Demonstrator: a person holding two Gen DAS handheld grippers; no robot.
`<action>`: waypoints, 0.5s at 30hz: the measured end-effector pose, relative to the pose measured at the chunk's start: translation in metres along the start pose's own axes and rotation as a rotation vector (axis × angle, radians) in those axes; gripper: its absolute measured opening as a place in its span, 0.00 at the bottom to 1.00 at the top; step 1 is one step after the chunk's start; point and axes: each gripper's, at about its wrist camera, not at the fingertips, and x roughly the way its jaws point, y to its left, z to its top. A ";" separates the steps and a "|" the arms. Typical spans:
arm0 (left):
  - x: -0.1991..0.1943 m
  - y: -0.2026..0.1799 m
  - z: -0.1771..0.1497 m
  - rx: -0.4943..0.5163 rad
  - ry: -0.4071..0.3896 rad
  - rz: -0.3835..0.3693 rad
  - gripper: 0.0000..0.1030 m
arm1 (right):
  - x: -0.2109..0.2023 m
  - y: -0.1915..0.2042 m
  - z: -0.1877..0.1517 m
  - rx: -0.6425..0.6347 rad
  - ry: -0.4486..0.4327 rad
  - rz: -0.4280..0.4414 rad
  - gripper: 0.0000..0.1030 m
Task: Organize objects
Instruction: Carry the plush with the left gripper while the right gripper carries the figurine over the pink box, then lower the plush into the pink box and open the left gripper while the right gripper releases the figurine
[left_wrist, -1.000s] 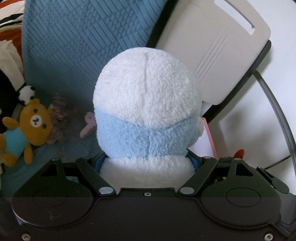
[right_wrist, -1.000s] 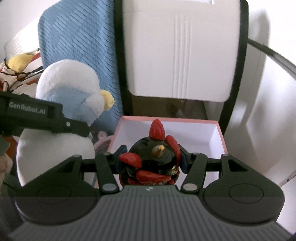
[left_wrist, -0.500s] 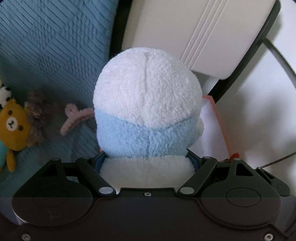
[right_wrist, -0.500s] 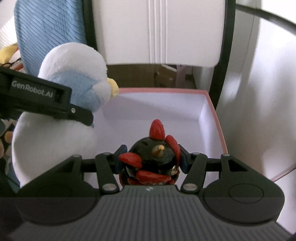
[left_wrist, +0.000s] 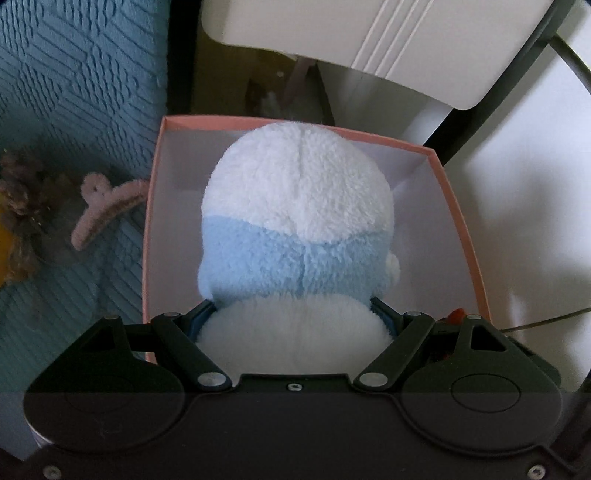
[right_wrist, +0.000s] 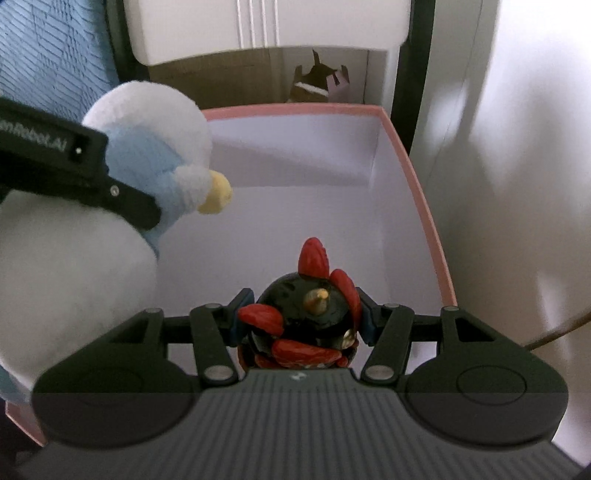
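**Partial brand print on one gripper**

White lettering is showing on the black side of the left gripper (right_wrist: 122, 192) at the left edge of the right wrist view, reading roughly "nRobot.AI", its start cut off and blurred.

Soft daylight comes from the right side; the white wall (right_wrist: 517, 147) there shows pale glare. The left part stays dim. Edges bend strongly, and the far background is slightly blurred.

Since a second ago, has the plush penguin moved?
Yes. The plush penguin, clamped in the left gripper, has come down over the pink box, formerly off right.
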 end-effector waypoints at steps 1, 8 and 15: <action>0.003 0.000 -0.001 -0.003 0.006 0.000 0.79 | 0.001 0.000 -0.002 0.001 0.002 -0.001 0.58; 0.006 0.011 -0.004 -0.060 0.052 -0.009 0.80 | 0.008 -0.005 -0.006 0.022 0.045 0.001 0.59; -0.031 0.007 -0.003 -0.025 -0.035 0.001 0.89 | -0.015 -0.010 0.001 0.052 0.013 0.011 0.60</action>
